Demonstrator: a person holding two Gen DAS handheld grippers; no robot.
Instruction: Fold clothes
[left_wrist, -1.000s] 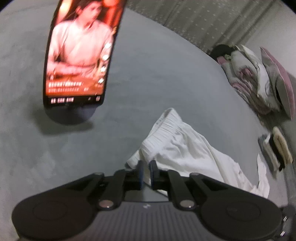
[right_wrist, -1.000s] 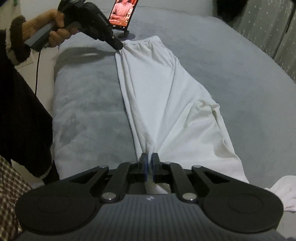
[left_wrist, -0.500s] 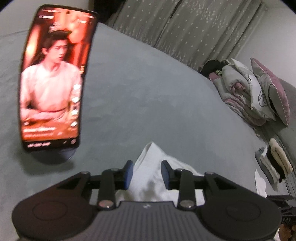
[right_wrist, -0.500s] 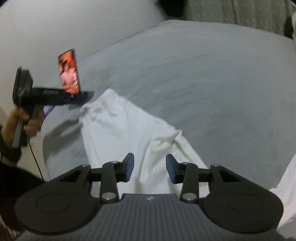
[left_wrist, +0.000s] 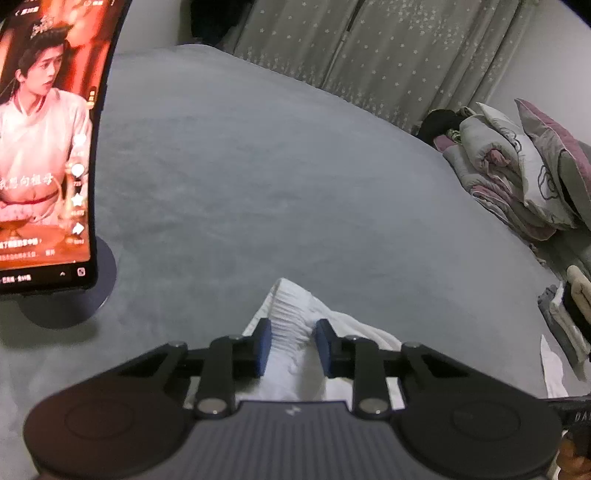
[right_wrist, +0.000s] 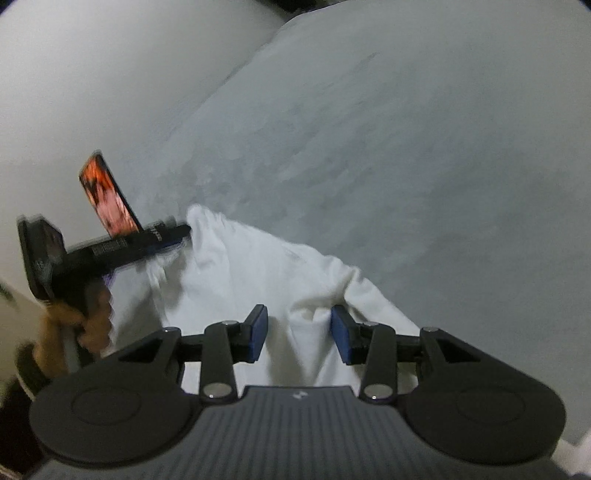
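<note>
White trousers (right_wrist: 258, 273) lie along the grey bed (right_wrist: 424, 166). In the left wrist view their ribbed waistband (left_wrist: 290, 314) pokes up between my left gripper's (left_wrist: 291, 341) open fingers, which do not pinch it. In the right wrist view my right gripper (right_wrist: 299, 332) is open above the folded cloth, with a crease rising between its fingers. The left gripper (right_wrist: 110, 247) shows there too, blurred, at the trousers' far corner.
A phone (left_wrist: 44, 147) playing a video stands on a round stand (left_wrist: 74, 291) at the left, close to the waistband. Bundled quilts and pillows (left_wrist: 517, 173) lie at the right, with folded items (left_wrist: 569, 314) near them. Curtains (left_wrist: 369, 55) hang behind the bed.
Both grippers were shut on the trousers a second ago and have opened, letting the cloth go. The trousers now lie on the bed, and both views have tilted upward.
</note>
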